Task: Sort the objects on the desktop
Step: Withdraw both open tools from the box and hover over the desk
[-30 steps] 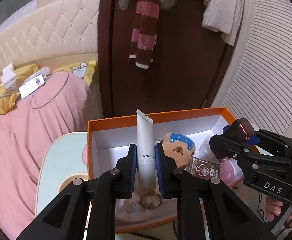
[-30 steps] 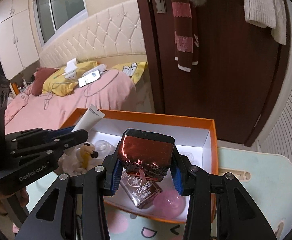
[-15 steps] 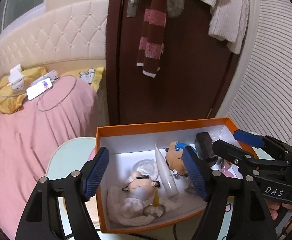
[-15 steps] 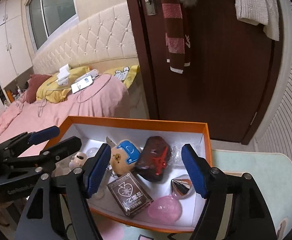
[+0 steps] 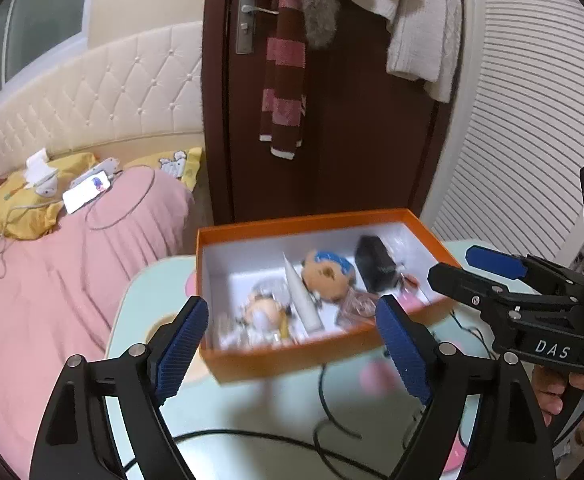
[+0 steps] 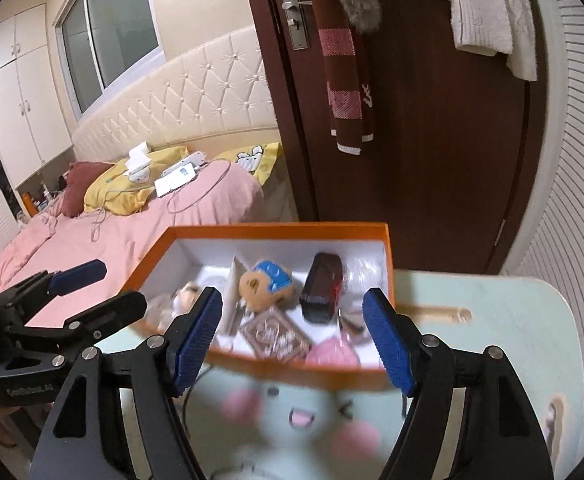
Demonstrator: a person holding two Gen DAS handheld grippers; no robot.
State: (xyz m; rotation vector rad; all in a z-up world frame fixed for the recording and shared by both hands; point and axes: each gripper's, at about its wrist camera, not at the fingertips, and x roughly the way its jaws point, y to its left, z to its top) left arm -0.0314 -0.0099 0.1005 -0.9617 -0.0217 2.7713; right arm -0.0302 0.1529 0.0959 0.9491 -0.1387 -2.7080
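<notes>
Left wrist view: left gripper (image 5: 288, 344) is empty, jaws opening. Right gripper (image 6: 292, 336) gapes wide, holding nothing. Tube (image 5: 301, 296), plush toy (image 5: 327, 274) and dark case (image 5: 373, 264) sit inside the orange box (image 5: 292, 354) on the counter (image 5: 252, 412).

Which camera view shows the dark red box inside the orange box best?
The right wrist view shows the dark red box best: its red top and its red ribbon are visible, and it lies near the middle of the orange box. In the left wrist view it looks almost black, farther off and slightly blurred.
</notes>
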